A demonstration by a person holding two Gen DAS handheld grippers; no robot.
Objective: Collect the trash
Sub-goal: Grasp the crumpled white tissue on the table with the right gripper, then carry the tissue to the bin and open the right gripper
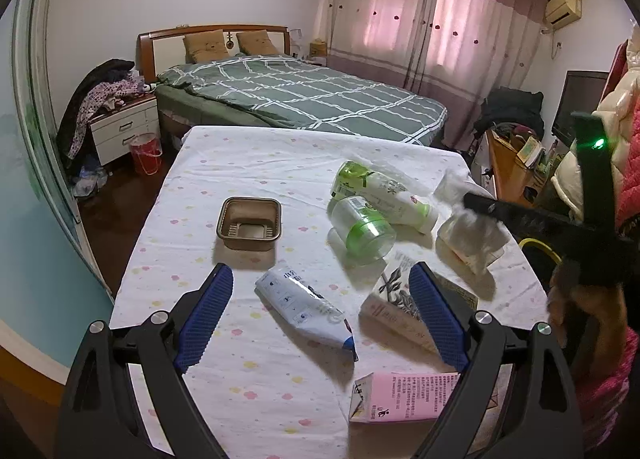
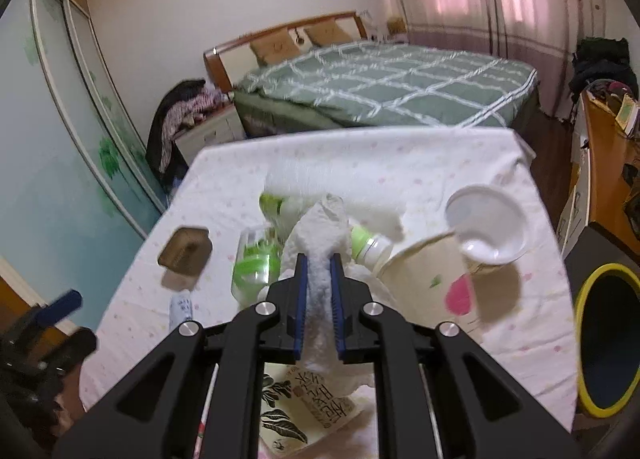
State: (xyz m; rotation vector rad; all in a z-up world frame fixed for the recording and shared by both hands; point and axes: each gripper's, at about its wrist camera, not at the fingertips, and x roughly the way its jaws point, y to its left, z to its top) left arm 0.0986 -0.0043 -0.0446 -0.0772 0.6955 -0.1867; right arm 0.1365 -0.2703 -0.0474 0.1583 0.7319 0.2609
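**Gripping a crumpled tissue: right gripper, bedroom table**

Listing the item held: a crumpled white paper tissue (image 2: 320, 259), soft and fibrous, wadded into a long strip, at centre frame in the right wrist view. It runs up between the blue ribbed pads (image 2: 301, 299) of the right gripper (image 2: 319, 259), a tuft rising beyond the tips and the rest bunching below the linkage. The two pads are pressed against it from both sides.

Right gripper pose: black arms enter from the bottom of the frame, pointing up-frame over the table covered in a white flower-print cloth (image 2: 400, 155). Left wrist view: its black body (image 1: 532, 219) crosses in from the right edge, fingertips over the cloth; white tissue (image 1: 452, 179) shows beside the tip there.

Left gripper (image 1: 320, 291): lower frame, blue pads wide apart, nothing between them but the cloth and a flattened white and blue squeeze tube (image 1: 304, 307) lying on it.

Other trash on the cloth:
- brown square plastic tray (image 1: 249, 223), centre left.
- clear cup with a green band (image 1: 362, 229), on its side, touching a white and green bottle (image 1: 380, 191) behind it.
- cream carton with black leaf print (image 1: 394, 303), partly hidden by the right-hand pad.
- pink printed carton (image 1: 404, 395), bottom centre.
- white plastic lid (image 2: 486, 223), right of centre, leaning on a beige paper cup (image 2: 432, 275).

Black bin with a yellow rim (image 2: 608, 339), right edge, beside the table.
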